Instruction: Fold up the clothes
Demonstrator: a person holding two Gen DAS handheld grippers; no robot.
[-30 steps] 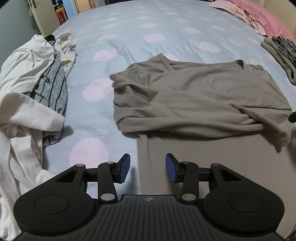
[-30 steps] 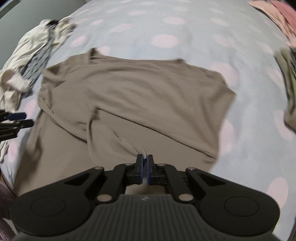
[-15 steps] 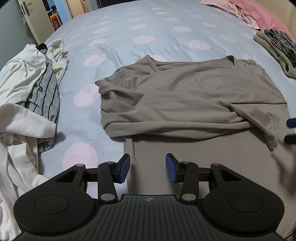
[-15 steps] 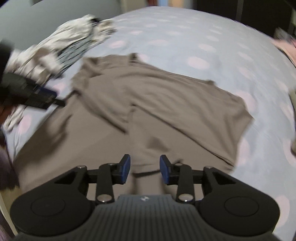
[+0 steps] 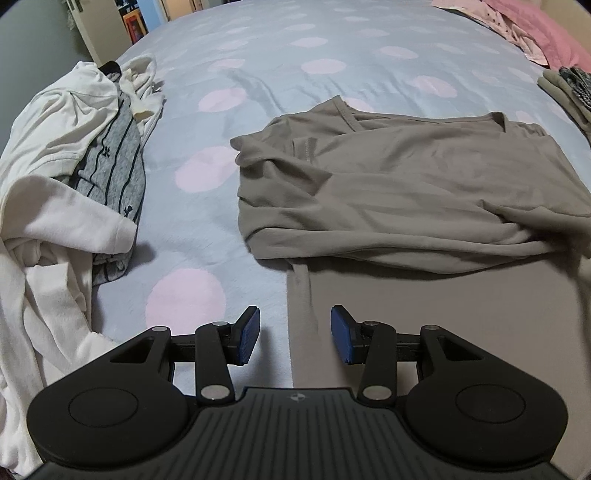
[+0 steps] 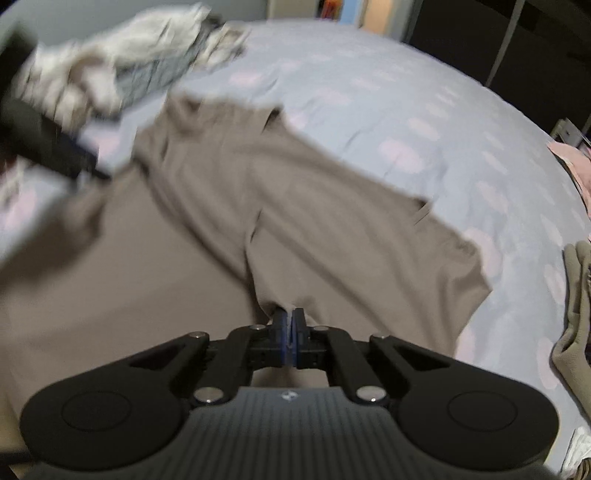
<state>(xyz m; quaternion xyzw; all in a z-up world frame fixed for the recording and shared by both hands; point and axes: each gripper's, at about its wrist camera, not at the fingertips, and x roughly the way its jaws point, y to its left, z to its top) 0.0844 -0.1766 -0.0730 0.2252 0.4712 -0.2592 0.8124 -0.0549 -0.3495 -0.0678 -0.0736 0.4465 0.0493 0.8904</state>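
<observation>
The left gripper (image 5: 294, 334) sits at the bottom centre of the frame, jaws apart, holding nothing, over the left edge of the taupe shirt (image 5: 406, 192). The shirt lies on the dotted sheet (image 5: 258, 59), its upper part folded down across the body. A clothes pile (image 5: 62, 177) fills the left; pink fabric (image 5: 524, 29) shows upper right

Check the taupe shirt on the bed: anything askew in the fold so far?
Yes. The taupe long-sleeved shirt has its folded-over upper part bunched and wrinkled along its left edge, not flat. The right gripper is shut on a pinch of its fabric; the left gripper hovers open over the shirt's left edge.
</observation>
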